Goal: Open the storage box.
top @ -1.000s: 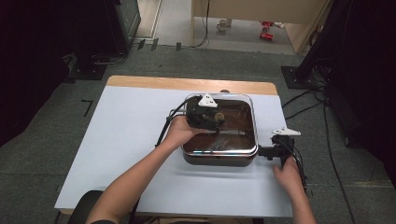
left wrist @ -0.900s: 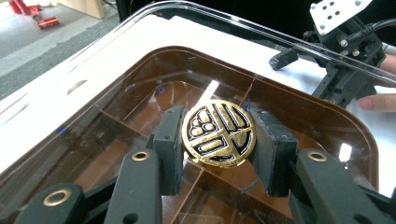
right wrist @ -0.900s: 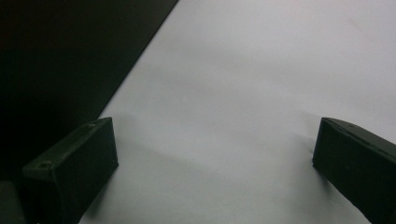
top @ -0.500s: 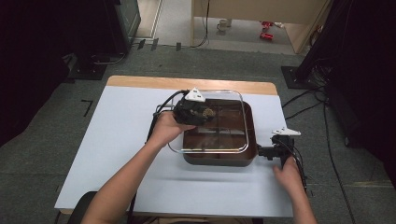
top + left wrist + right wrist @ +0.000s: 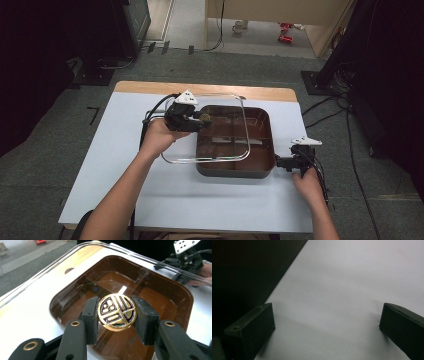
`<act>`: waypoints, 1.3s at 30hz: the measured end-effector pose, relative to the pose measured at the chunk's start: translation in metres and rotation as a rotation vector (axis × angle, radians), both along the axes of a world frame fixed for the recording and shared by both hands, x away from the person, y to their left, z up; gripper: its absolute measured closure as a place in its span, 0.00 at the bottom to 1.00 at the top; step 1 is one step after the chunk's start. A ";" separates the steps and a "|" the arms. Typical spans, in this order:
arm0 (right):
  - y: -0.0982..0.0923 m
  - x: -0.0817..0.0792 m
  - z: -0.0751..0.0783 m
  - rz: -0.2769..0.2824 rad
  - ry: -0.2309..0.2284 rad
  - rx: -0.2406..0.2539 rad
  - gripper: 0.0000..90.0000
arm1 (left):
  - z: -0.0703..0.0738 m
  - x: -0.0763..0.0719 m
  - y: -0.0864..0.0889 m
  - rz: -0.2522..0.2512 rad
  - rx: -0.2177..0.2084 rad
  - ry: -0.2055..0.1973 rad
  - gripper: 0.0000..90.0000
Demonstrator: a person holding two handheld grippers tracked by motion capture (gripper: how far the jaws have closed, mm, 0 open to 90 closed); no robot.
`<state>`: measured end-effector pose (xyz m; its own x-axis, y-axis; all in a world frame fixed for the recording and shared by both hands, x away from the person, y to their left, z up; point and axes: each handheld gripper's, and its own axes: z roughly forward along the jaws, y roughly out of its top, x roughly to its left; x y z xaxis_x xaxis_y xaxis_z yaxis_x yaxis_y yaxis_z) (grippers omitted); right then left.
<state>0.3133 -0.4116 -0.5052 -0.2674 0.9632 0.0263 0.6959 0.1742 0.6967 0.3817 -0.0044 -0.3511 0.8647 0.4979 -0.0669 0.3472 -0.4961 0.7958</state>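
The left gripper (image 5: 117, 315) clamps the round gold knob (image 5: 117, 312) of the clear glass lid (image 5: 207, 130) over the square brown pan (image 5: 235, 170), while the right gripper (image 5: 327, 332) rests with its jaws wide apart.

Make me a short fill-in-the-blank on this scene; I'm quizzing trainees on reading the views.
1. The left gripper is shut on the lid's round ____ knob.
2. The clear lid hangs partly over the brown ____.
3. The right gripper's jaws stand ____ over the white table.

Missing words: gold; pan; open
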 end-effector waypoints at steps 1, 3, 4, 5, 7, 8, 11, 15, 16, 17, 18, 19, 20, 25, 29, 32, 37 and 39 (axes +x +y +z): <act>0.000 0.000 0.000 0.000 0.000 0.000 0.00 | 0.000 0.000 0.003 0.004 0.000 0.002 0.65; 0.000 0.000 0.000 -0.001 -0.001 0.000 0.00 | 0.002 0.001 0.015 0.020 -0.001 0.006 0.65; 0.000 0.000 0.000 -0.001 -0.001 0.000 0.00 | 0.003 0.001 0.019 0.025 -0.001 0.007 0.65; 0.000 0.000 0.000 -0.001 -0.001 0.000 0.00 | 0.004 0.001 0.023 0.032 -0.002 0.010 0.66; 0.000 0.000 0.000 -0.001 -0.001 0.000 0.00 | 0.005 0.002 0.028 0.038 -0.003 0.012 0.66; 0.000 0.000 0.000 -0.001 -0.001 0.000 0.00 | 0.007 0.003 0.037 0.051 -0.003 0.015 0.66; 0.000 0.000 0.000 -0.001 -0.001 0.000 0.00 | 0.009 0.003 0.046 0.067 -0.003 0.014 0.65; 0.000 0.000 0.000 0.000 -0.001 0.000 0.00 | 0.013 0.005 0.063 0.098 -0.009 0.007 0.65; 0.000 0.000 0.000 0.000 -0.001 0.001 0.00 | 0.014 0.007 0.071 0.111 -0.009 0.007 0.65; 0.000 0.000 0.000 0.000 -0.001 0.001 0.00 | 0.014 0.007 0.071 0.111 -0.009 0.007 0.66; 0.000 0.000 0.000 0.000 -0.001 0.001 0.00 | 0.015 0.008 0.076 0.116 -0.005 0.013 0.66; 0.000 0.000 0.000 0.000 -0.001 0.001 0.00 | 0.015 0.009 0.079 0.121 -0.005 0.015 0.65; 0.000 0.000 0.000 0.000 -0.001 0.001 0.00 | 0.014 0.010 0.083 0.126 -0.003 0.019 0.66; 0.000 0.000 0.000 -0.001 -0.001 0.001 0.00 | 0.011 0.017 0.104 0.166 0.003 0.039 0.65; 0.000 0.000 0.000 0.000 0.000 0.001 0.00 | 0.006 0.023 0.119 0.207 0.005 0.049 0.65; 0.000 0.000 0.000 0.000 -0.001 0.000 0.00 | 0.001 0.027 0.128 0.232 0.008 0.041 0.65; 0.000 0.000 0.000 0.001 -0.001 0.000 0.00 | -0.015 0.037 0.140 0.279 0.021 0.068 0.65; 0.000 0.000 0.000 0.000 -0.001 0.001 0.00 | -0.026 0.044 0.145 0.304 0.025 0.087 0.65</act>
